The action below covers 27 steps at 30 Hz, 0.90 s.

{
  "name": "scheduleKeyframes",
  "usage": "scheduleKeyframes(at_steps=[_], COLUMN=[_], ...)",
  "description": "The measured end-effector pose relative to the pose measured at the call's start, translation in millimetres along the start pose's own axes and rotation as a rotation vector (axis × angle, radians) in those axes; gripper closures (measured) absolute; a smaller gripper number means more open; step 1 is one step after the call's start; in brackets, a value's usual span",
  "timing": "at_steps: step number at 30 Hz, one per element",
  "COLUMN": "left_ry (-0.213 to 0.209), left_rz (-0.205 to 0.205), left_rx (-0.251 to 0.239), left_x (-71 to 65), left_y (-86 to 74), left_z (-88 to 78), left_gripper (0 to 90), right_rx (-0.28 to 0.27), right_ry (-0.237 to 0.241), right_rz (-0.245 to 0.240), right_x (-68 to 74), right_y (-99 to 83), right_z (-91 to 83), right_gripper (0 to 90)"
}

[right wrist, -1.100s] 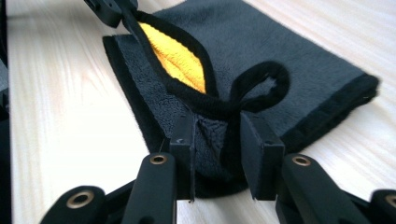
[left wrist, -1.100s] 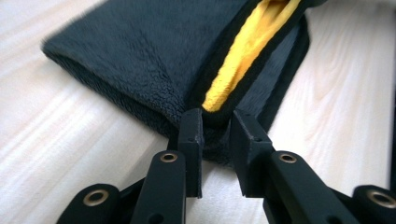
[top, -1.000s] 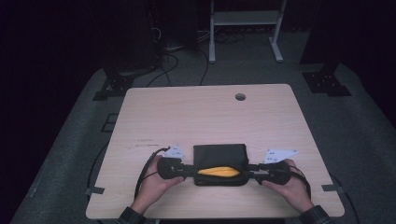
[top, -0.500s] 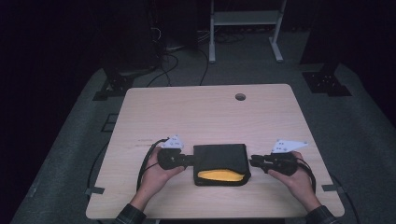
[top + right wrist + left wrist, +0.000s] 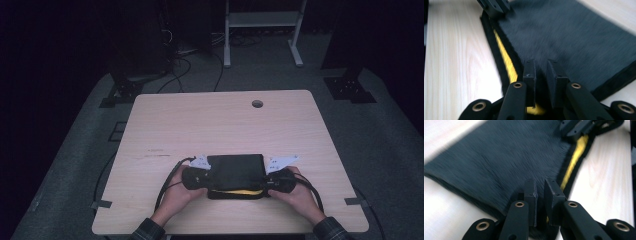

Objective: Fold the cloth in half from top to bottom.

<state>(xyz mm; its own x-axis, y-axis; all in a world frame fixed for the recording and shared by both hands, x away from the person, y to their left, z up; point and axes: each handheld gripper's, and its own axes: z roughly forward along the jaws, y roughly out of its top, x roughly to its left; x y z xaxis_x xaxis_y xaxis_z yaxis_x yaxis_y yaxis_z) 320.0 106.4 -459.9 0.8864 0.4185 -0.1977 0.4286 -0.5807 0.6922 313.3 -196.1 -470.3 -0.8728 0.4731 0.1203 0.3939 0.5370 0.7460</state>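
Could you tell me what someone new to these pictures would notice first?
Probably the black pouch near the front edge of the pale wooden table, with a yellow strip showing along its near edge. The left gripper and the right gripper meet it from either end, each with its jaws pinched on the fabric. Around the table, the room is dark.

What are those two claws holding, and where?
Both grip the black pouch by its top layer at the yellow-lined near edge: left gripper at its left end, right gripper at its right.
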Motion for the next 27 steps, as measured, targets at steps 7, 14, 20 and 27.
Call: scheduleKeyframes(at_steps=[7, 14, 20, 27], left_ry=[0.022, 0.086, 0.169, 0.284], left_rz=[0.013, -0.003, -0.036, -0.064], left_rx=[0.002, -0.046, -0.071, -0.104], left_x=[-3.6, 1.6, 15.8, 27.7], left_y=[-7.0, -3.0, -8.4, -16.3], left_z=[-0.9, -13.3, -26.0, -43.9], left_gripper=[79.7, 59.4, 38.0, 23.0], right_rx=[0.015, -0.047, -0.094, -0.119], right_ry=[-0.001, -0.06, -0.157, -0.231], right_rz=[-0.002, 0.013, 0.061, 0.109], right_x=[4.8, 0.1, -14.0, -26.7], right_y=[-8.1, -6.2, -10.0, -18.7], right_z=[-4.5, -11.7, -22.9, -38.0], right_gripper=[77.2, 60.7, 43.2, 34.3])
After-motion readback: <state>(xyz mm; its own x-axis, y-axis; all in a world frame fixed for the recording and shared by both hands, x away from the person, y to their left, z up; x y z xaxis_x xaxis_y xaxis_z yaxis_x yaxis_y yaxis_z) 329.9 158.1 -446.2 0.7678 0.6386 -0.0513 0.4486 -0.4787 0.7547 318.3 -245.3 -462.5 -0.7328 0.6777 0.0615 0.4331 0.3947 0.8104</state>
